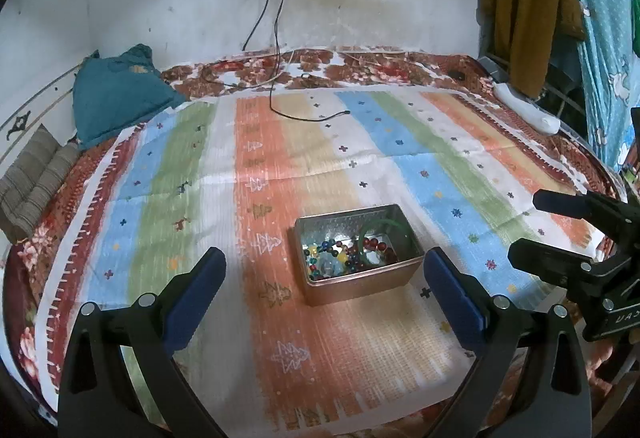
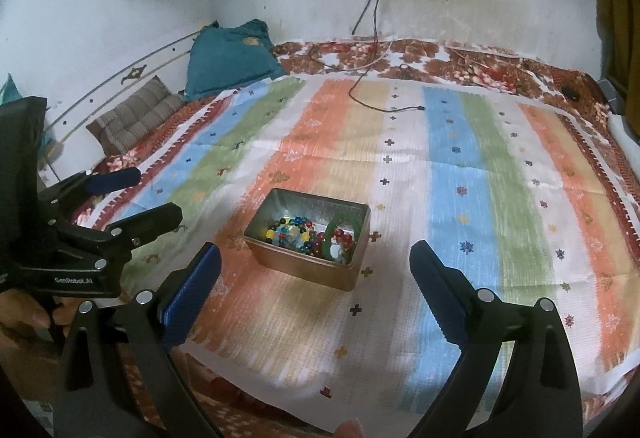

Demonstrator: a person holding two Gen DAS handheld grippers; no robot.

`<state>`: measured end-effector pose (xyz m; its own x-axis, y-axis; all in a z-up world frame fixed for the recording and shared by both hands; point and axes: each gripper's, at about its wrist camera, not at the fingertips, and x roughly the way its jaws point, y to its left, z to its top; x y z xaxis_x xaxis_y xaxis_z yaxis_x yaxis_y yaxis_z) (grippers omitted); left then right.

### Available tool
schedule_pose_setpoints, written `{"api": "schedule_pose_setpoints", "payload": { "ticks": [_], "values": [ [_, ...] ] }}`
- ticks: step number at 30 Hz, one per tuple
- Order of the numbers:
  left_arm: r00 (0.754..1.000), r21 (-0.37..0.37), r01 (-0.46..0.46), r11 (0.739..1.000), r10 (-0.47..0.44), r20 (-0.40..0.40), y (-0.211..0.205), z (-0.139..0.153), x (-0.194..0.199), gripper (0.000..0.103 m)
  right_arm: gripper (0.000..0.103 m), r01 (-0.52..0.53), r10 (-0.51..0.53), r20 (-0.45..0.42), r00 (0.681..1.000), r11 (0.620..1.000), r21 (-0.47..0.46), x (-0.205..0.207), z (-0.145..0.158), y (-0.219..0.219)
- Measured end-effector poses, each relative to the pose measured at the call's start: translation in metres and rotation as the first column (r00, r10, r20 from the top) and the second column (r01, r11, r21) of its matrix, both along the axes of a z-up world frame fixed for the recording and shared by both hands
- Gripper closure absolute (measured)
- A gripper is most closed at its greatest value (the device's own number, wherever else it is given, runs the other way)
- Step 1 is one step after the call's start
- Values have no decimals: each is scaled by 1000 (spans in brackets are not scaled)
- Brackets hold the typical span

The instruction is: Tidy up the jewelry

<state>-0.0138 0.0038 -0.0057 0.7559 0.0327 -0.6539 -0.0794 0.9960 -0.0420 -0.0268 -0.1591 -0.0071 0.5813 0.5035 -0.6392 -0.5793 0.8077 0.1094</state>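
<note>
Two tools, left [image 1: 322, 270] and right [image 2: 316, 266], hang released over a tin [image 1: 362, 284] of beads [image 1: 340, 254] on a striped cloth [image 1: 280, 158]

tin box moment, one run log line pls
tin box: on striped cloth, holds beads, green bangle | left gripper: open, empty | right gripper: open, empty

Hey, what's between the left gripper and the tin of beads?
Nothing but bare striped cloth. In the left wrist view the left gripper is open, and the tin sits just ahead of its fingertips, with no object in between.
</note>
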Motion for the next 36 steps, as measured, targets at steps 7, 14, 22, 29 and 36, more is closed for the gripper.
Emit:
{"api": "schedule_pose_setpoints", "payload": {
  "ticks": [7, 14, 22, 29, 36],
  "values": [
    [999, 0, 1, 1000, -1, 43, -1, 5, -6, 6, 7, -4, 4, 34, 999, 1000, -14, -4, 2, 2],
    [998, 12, 7, 1000, -8, 64, -4, 7, -9, 6, 7, 5, -7, 62, 998, 1000, 20, -6, 8, -4],
    [996, 7, 19, 1000, -20, 82, -6, 9, -13, 6, 6, -13, 13, 58, 998, 1000, 3, -8, 6, 0],
    [996, 0, 28, 1000, -28, 80, -6, 9, -12, 6, 5, -28, 27, 82, 996, 1000, 11, -15, 8, -1],
    [996, 2, 28, 1000, -28, 82, -6, 10, -13, 6, 5, -27, 26, 87, 996, 1000, 8, -16, 9, -1]
  ]
}}
